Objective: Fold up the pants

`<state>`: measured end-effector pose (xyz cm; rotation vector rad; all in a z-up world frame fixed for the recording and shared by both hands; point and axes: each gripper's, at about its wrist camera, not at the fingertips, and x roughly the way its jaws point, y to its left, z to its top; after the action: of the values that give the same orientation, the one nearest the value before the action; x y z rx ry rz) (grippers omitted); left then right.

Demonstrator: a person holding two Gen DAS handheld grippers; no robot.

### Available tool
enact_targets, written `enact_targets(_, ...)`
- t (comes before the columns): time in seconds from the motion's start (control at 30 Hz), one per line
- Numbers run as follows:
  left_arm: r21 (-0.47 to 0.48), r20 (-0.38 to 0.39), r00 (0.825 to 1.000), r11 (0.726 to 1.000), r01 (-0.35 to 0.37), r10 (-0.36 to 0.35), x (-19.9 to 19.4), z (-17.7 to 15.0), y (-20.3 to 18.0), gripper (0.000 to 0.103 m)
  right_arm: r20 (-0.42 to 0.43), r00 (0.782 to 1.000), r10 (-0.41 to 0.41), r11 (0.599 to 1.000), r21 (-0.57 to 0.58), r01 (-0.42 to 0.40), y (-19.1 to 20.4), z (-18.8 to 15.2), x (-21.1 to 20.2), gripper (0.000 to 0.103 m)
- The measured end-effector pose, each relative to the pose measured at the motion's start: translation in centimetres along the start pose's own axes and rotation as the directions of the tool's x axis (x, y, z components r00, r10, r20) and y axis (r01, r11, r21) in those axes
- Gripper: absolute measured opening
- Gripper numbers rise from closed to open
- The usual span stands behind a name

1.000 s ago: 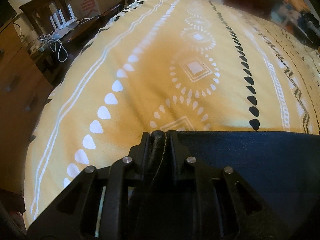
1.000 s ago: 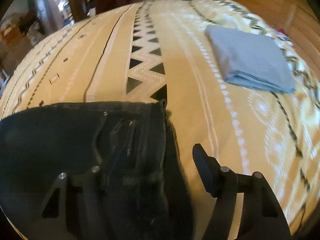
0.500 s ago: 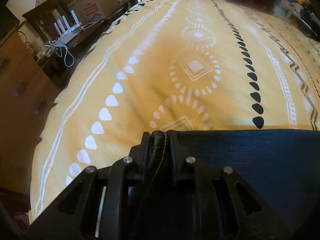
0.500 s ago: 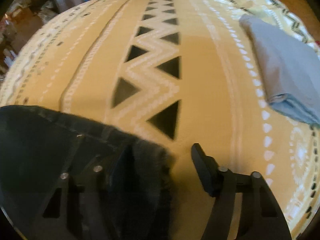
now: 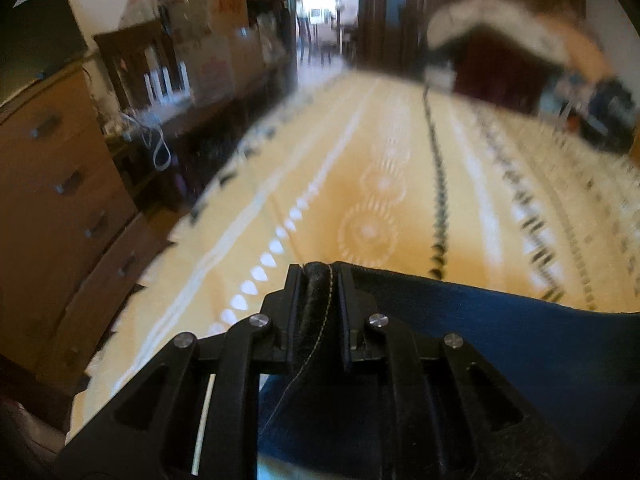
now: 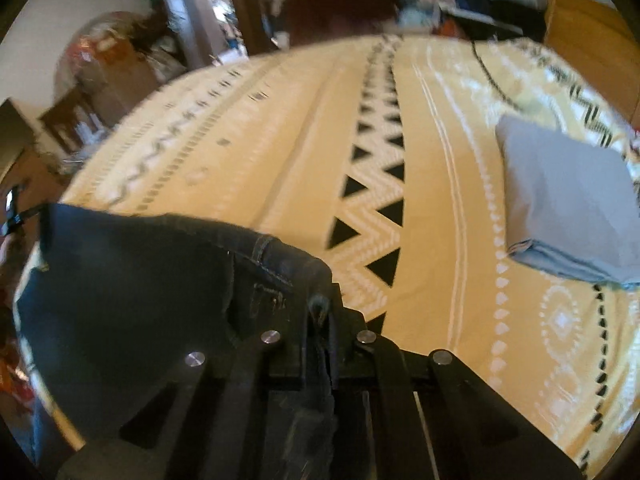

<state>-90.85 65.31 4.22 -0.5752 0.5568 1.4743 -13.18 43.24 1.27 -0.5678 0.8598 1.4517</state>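
Note:
The dark blue denim pants [image 5: 500,344] hang from both grippers above a yellow patterned bedspread [image 5: 360,184]. My left gripper [image 5: 320,280] is shut on a stitched edge of the pants, which stretch off to the right. In the right wrist view the pants [image 6: 132,276] spread to the left, with a pocket and waistband seam showing. My right gripper [image 6: 320,312] is shut on the waistband corner. The bedspread [image 6: 280,160] lies below and ahead.
A folded light blue cloth [image 6: 568,204] lies on the bed at the right. A wooden dresser [image 5: 52,216] and a cluttered desk [image 5: 168,92] stand along the bed's left side. A dark wooden headboard or chair [image 5: 500,68] is at the far end.
My right gripper has closed on the pants' waistband corner; it was open before. Both grippers have lifted and tilted up, raising the pants off the bed.

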Motion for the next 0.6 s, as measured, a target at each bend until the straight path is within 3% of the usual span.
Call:
enact_targets(0.17, -0.066, 0.106, 0.993, 0.996, 0.056, -0.048, -7.9, -2.1, 3.6, 0.016, 0.025, 0.999, 0.020, 0.997, -0.069, -0.018, 3.5, -4.9, -8.9, 0.007)
enact_targets(0.27, -0.116, 0.122, 0.991, 0.991, 0.064, -0.050, -11.6, -6.3, 6.6, 0.017, 0.001, 1.000, 0.028, 0.995, -0.092, -0.028, 5.3, -10.2, -13.5, 0.006)
enact_targets(0.33, -0.153, 0.091, 0.995, 0.987, 0.052, -0.038, -12.4, -9.9, 8.3, 0.017, -0.046, 0.999, 0.020, 0.995, -0.097, -0.024, 6.2, -14.3, -15.0, 0.005)
enact_targets(0.4, -0.182, 0.003, 0.999, 0.983, 0.032, -0.032, -11.8, -14.4, 10.0, 0.018, -0.129, 0.991, 0.029, 0.997, -0.067, -0.038, 6.5, -19.4, -15.1, 0.005)
enact_targets(0.5, -0.233, -0.183, 0.983, 0.972, -0.040, -0.003, -9.2, -21.3, 12.6, 0.024, -0.268, 0.963, 0.019, 0.999, -0.023, -0.026, 6.0, -25.9, -13.2, 0.004)
enact_targets(0.57, -0.334, -0.113, 0.993, 0.943, -0.002, -0.038, -10.4, -22.7, 14.2, 0.047, -0.335, 0.942, -0.007, 1.000, 0.006, 0.010, 5.4, -29.0, -12.2, 0.004)
enact_targets(0.6, -0.369, -0.102, 0.994, 0.930, 0.000, -0.041, -11.0, -22.6, 14.7, 0.050, -0.352, 0.936, -0.023, 1.000, 0.010, 0.029, 5.3, -29.9, -12.2, 0.004)
